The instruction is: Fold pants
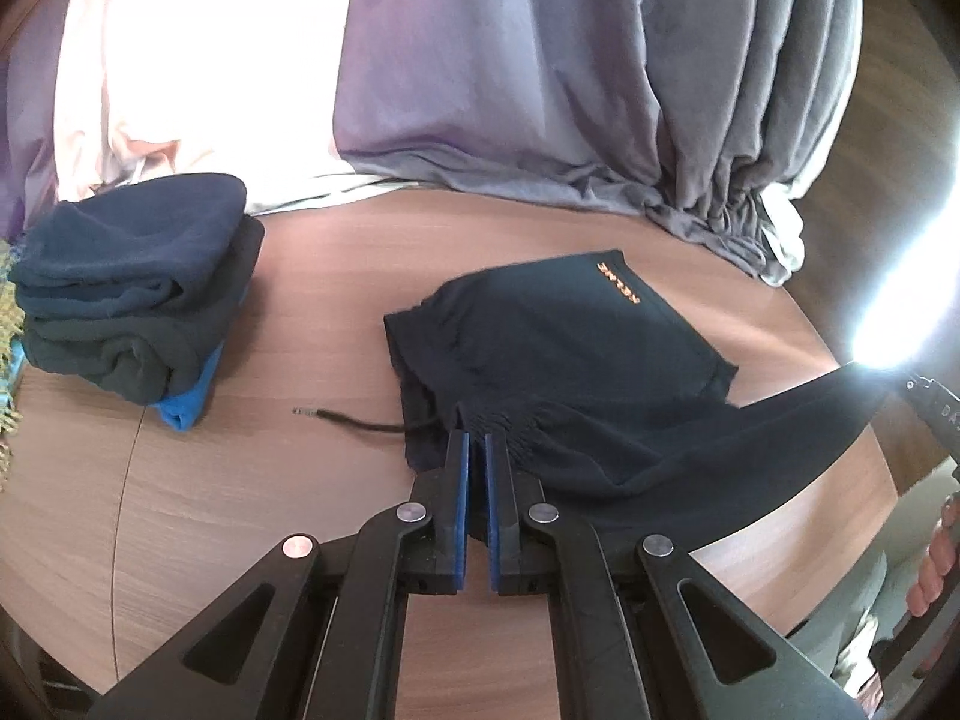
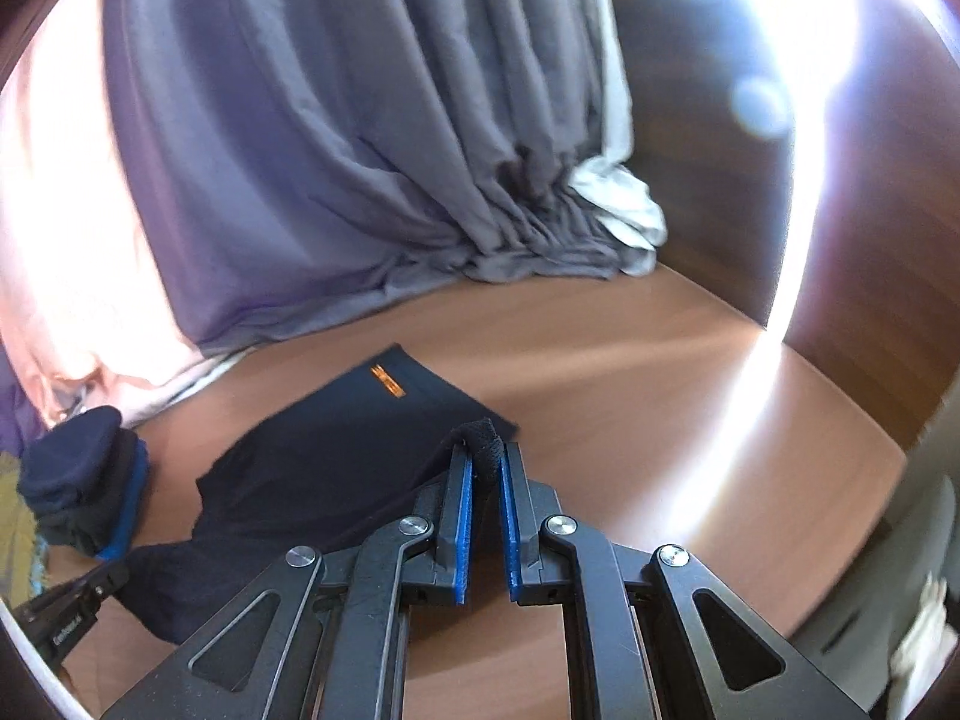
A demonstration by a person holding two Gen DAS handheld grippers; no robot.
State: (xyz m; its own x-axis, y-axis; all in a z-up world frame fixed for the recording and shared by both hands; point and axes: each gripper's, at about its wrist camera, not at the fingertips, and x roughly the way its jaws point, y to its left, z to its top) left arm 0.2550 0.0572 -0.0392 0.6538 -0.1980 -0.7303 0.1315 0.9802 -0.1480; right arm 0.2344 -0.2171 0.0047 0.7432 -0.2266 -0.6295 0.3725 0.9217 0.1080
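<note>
Dark navy pants (image 1: 558, 354) with a small orange logo lie partly folded on the wooden table (image 1: 252, 480). My left gripper (image 1: 477, 441) is shut on the gathered elastic waistband, lifting it off the table. In the right wrist view my right gripper (image 2: 485, 450) is shut on a bunched end of the same pants (image 2: 336, 450), which hang to the left below it. The right gripper's body and the hand holding it show at the right edge of the left wrist view. A black drawstring (image 1: 354, 419) trails left from the waistband across the table.
A stack of folded dark and blue clothes (image 1: 132, 294) sits at the table's left. Grey curtains (image 1: 540, 90) hang along the far edge and bunch onto the table. A wooden wall panel (image 2: 708, 180) rises at the right; strong glare falls there.
</note>
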